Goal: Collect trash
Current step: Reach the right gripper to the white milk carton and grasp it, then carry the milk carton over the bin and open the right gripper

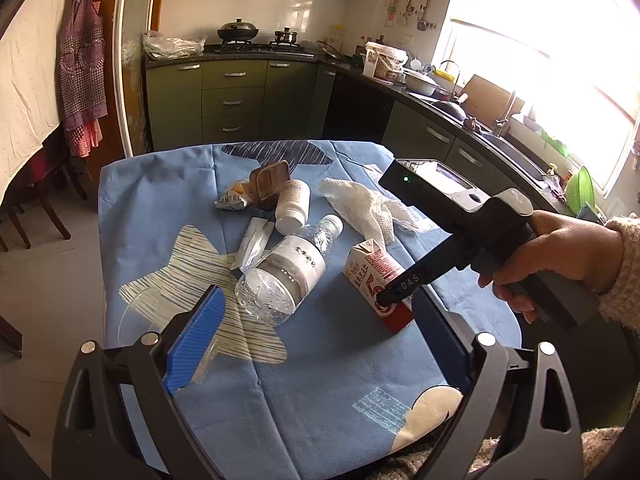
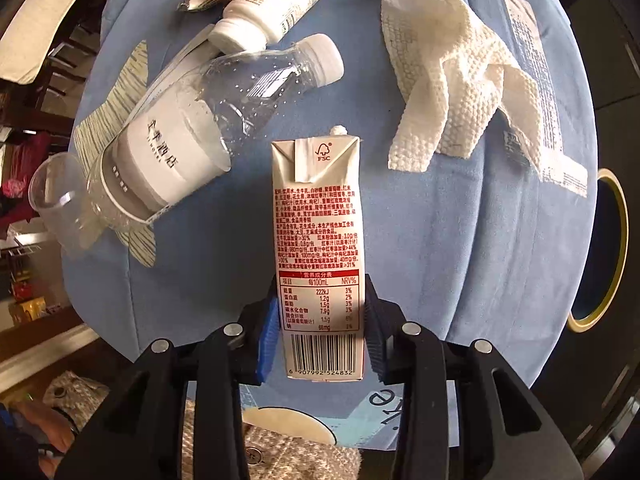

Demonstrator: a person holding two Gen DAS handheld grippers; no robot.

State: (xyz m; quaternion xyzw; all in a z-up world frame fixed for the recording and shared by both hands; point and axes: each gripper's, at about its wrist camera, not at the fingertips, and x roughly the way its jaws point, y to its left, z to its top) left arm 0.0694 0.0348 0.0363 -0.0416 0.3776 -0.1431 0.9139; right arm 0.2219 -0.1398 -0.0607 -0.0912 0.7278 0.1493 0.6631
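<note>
Trash on a blue-clothed table, seen from each gripper.

Left wrist view: the left gripper hovers with jaws spread wide and empty; the milk carton lies right of the clear bottle. Right wrist view: the right gripper points down, its blue pads flanking the carton's barcode end; actual pinching cannot be told.

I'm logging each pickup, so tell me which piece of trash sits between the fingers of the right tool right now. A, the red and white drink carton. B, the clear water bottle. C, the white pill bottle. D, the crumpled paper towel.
A: in the right wrist view the drink carton lies on the blue cloth with its barcode end between the blue pads of the right tool.
</note>
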